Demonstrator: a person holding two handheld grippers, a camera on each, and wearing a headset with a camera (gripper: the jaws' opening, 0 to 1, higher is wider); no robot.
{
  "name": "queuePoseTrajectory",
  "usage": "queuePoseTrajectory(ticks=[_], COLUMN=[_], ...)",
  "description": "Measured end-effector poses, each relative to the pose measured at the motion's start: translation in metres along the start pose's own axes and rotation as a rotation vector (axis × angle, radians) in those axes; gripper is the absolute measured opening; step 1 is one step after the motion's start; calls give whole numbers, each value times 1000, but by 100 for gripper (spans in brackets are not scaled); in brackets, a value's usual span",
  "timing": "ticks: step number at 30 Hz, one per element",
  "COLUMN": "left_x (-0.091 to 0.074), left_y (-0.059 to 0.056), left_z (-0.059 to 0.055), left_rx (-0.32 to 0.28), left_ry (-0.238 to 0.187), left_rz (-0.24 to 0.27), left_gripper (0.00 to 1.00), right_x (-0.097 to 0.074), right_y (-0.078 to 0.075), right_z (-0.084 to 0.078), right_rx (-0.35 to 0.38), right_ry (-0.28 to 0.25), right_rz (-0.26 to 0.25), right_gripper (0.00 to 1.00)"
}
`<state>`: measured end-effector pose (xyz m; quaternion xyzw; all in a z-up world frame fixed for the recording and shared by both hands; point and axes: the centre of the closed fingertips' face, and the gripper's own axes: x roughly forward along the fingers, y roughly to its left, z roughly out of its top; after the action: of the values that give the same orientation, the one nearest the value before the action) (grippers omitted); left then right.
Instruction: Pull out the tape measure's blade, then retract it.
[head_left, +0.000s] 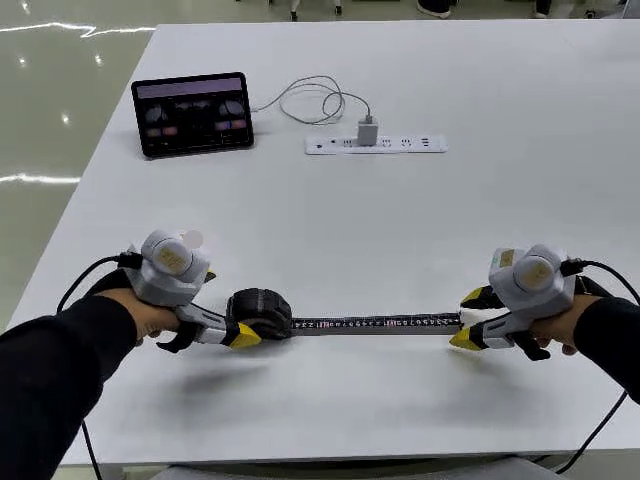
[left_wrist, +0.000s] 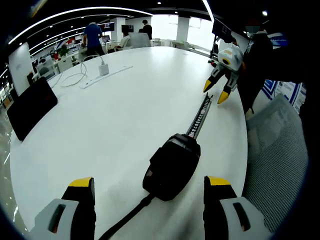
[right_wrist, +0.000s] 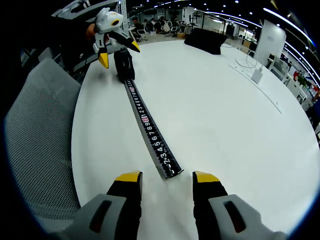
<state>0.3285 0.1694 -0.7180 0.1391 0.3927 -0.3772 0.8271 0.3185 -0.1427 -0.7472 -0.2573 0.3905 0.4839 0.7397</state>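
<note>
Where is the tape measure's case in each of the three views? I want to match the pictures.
Head view: case lower left, at the left end of the blade.
Left gripper view: case lower centre, between the open jaws.
Right gripper view: case upper left, at the blade's far end.
Shared landmark: the blade running out of the case.

White table (head_left: 450, 230): tablet (head_left: 193, 113) far left, pwr strip (head_left: 375, 144) w/ charger (head_left: 367, 131) + cable (head_left: 345, 100) right of it.
</note>
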Motion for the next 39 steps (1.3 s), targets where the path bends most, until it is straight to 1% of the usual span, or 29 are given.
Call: queuePoseTrajectory(ticks=[1,4,5,6,7,8,9,10,12,14,15,17,18,20,21,22,24,25,26,27,29,31,34,39], left_x=[-1,-5,-6,-8,-9,-10,-11,-13,-15,-20,-23,-28,-31,-33,-33,-34,-44,-48,-51,-53,-56,-60,-63,-65], left_y=[1,4,6,5,4,4,6,4,0,0,0,0,-1,-2,-2,-3,-7,-11,-11,-12,-13,-16,-17,-20], left_z=[-2,-8,-8,-10,-12,-15,-16,-16,-17,-21,-21,-22,-26,-30,-36,-38,-36,-35,-34,-36,-37,-37,-38,-37], left_rx=[-9,-13,-34,-54,-81,-95,-99,-108,-145,-142,-150,-183,-189,-210,-221,-220,-210,-223,-233,-230,-234,-230,-221,-237], left_ry=[0,-10,-28,-30,-44,-46,-59,-87,-120,-140,-170,-209,-209,-226,-225,-223,-243,-253,-263,-266,-269,-276,-275,-283], left_rz=[2,34,51,52,49,55,63,62,45,65,75,86,86,95,97,103,125,119,125,139,141,147,152,158], left_gripper=[90,95,99,99,100,100,100,100,100,100,100,100,100,100,100,100,100,100,100,100,100,100,100,100], right_x=[-1,-3,-4,-4,-6,-7,-8,-9,-11,-13,-15,-18,-19,-21,-23,-23,-25,-27,-28,-31,-33,-37,-45,-56], right_y=[1,4,4,3,2,1,0,3,5,10,12,15,16,19,22,23,29,31,33,36,39,40,39,42], right_z=[-2,-5,-7,-9,-11,-11,-12,-12,-16,-19,-20,-22,-24,-25,-27,-28,-30,-32,-33,-33,-35,-37,-40,-46], right_rx=[11,44,56,62,72,88,104,123,130,138,143,149,152,155,162,176,182,181,186,194,194,202,219,232], right_ry=[-4,-30,-41,-47,-57,-67,-78,-91,-90,-94,-102,-112,-114,-122,-128,-132,-138,-139,-143,-157,-158,-166,-182,-193], right_rz=[-3,-15,-28,-43,-63,-75,-82,-81,-86,-95,-104,-116,-121,-131,-138,-141,-148,-156,-161,-164,-171,-185,-210,-241], right_gripper=[37,38,38,39,40,41,42,44,47,49,50,52,53,55,55,55,56,56,56,57,57,58,59,63])
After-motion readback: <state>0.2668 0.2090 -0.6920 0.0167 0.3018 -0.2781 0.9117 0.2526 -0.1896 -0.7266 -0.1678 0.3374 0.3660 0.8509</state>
